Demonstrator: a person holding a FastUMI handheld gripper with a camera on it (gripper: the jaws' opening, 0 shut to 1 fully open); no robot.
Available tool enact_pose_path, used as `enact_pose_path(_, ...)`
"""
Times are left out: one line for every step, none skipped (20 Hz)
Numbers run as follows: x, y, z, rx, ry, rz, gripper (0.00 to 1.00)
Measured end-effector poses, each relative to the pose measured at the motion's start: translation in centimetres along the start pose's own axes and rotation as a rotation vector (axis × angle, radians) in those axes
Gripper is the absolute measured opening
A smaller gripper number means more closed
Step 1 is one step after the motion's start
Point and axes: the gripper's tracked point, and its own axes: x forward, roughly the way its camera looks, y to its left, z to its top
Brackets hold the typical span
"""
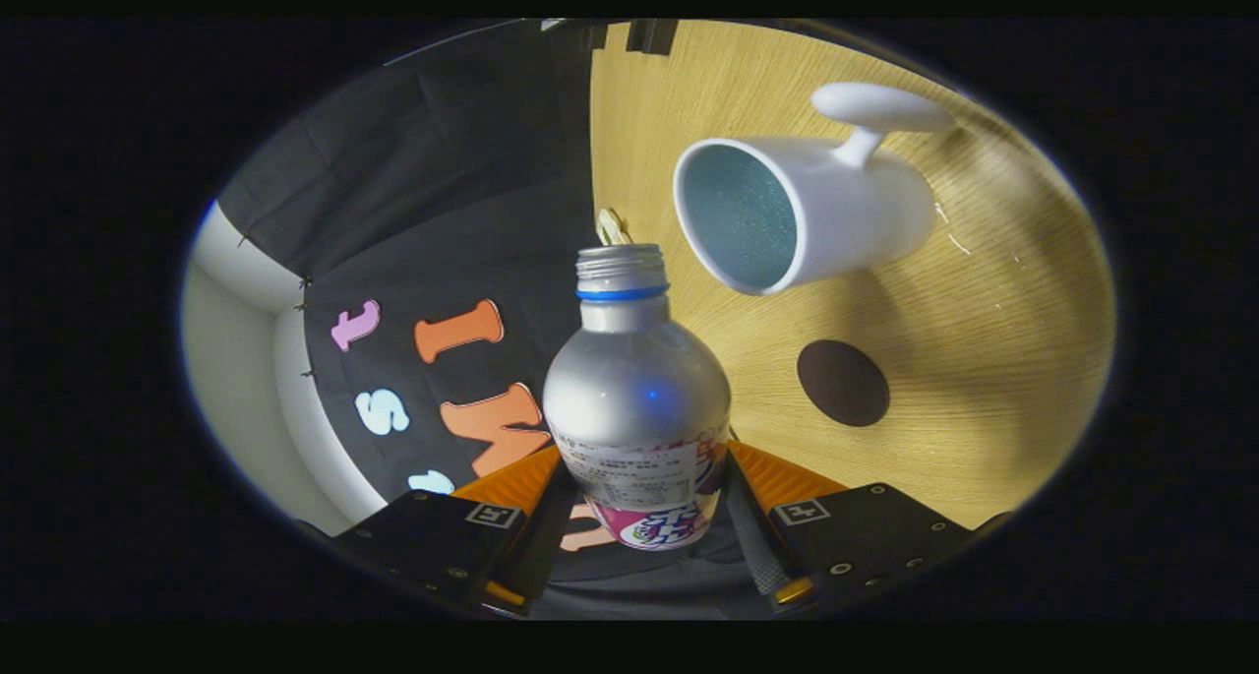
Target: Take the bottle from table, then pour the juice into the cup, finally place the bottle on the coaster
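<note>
Spanning the right half of the gripper view, the wooden table (984,359) appears rolled on its side, so the gripper is tilted. White cup (807,212) stands on that table beyond the fingers, handle on its far side, open mouth turned toward the bottle; inside looks empty. Silver bottle (637,398) sits between the two fingers with both pressing its labelled lower body; cap off, threaded neck with blue ring points ahead, near the cup's rim but apart from it. Gripper (639,502) is clamped on the bottle. Dark round coaster (843,383) lies flat on the table, nearer than the cup, right of the bottle.
</note>
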Motion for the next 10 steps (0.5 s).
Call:
enact_pose_path(-0.08, -0.05, 0.02, 0.010, -0.002, -0.002, 0.78)
enact_pose_path(-0.16, -0.11, 0.03, 0.017, -0.003, -0.004, 0.78)
enact_pose_path(-0.23, -0.22, 0.05, 0.023, -0.003, -0.007, 0.78)
enact_pose_path(-0.19, -0.23, 0.08, 0.031, -0.002, -0.008, 0.78)
enact_pose_path(-0.13, -0.27, 0.15, 0.040, -0.002, -0.010, 0.78)
enact_pose_path(-0.26, -0.24, 0.27, 0.052, -0.004, -0.013, 0.78)
enact_pose_path(-0.23, -0.26, 0.39, 0.064, -0.006, -0.016, 0.78)
enact_pose_path(-0.23, -0.25, 0.42, 0.073, -0.007, -0.018, 0.78)
enact_pose_path(-0.25, -0.19, 0.28, 0.078, -0.008, -0.019, 0.78)
enact_pose_path(-0.38, -0.01, 0.28, 0.083, -0.008, -0.020, 0.78)
